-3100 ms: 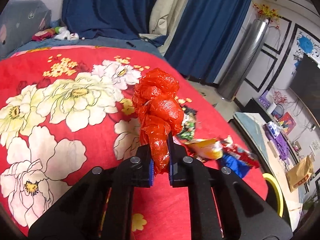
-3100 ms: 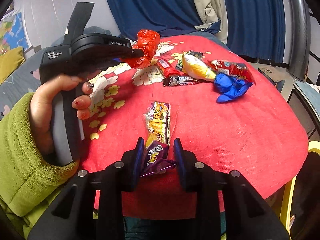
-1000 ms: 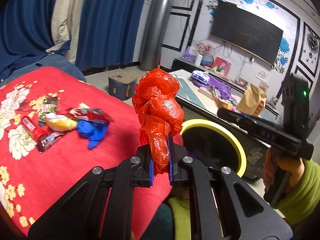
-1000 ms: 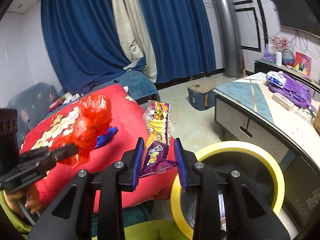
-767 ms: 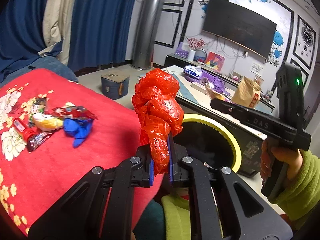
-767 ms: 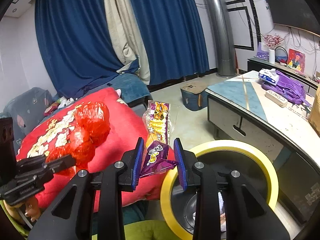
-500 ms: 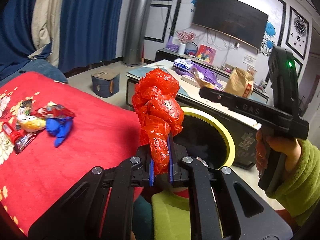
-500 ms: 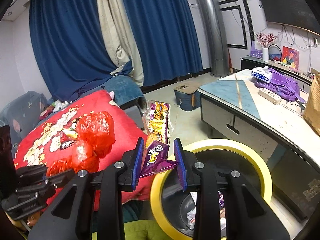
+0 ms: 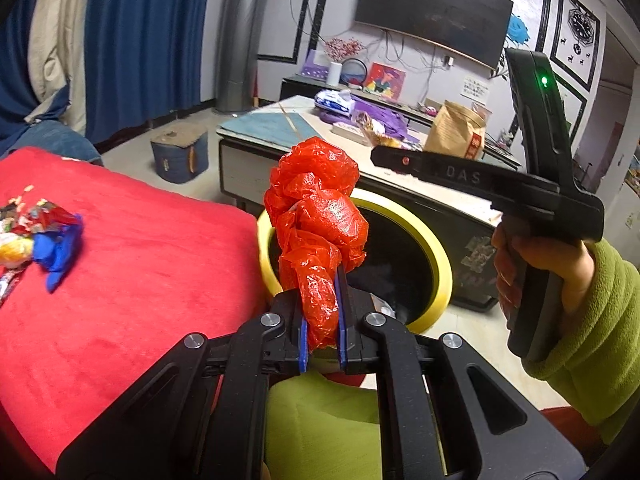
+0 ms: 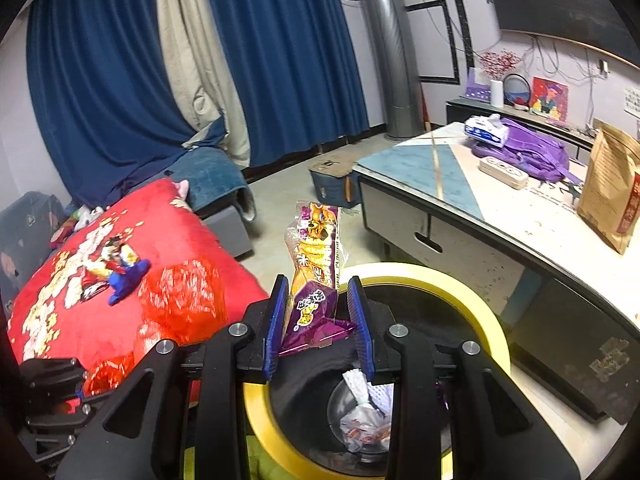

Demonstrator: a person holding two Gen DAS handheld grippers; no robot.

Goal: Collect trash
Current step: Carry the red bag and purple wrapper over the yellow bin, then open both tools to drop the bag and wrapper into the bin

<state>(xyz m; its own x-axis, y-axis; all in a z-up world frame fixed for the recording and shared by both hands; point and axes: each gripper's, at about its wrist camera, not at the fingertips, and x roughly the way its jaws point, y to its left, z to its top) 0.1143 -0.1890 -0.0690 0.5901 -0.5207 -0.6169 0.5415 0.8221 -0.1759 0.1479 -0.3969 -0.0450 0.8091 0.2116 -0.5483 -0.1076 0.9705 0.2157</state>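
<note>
Some crumpled wrappers (image 10: pixel 362 424) inside yellow-rimmed bin (image 10: pixel 486 324)

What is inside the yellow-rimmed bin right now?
Through the right wrist view, the yellow-rimmed bin holds crumpled white wrappers at its bottom. The right gripper, shut on the snack packet, covers part of the interior, so anything else there is hidden.

A bed covered with a red floral blanket (image 10: pixel 176 240) is seen at the left. A small heap of coloured snack wrappers (image 10: pixel 108 266) with a crumpled blue plastic bag (image 9: pixel 58 250) is laid on it. A black bin with a yellow rim (image 10: pixel 472 300) is placed on the pale floor (image 10: pixel 288 216), just beside the bed.
</note>
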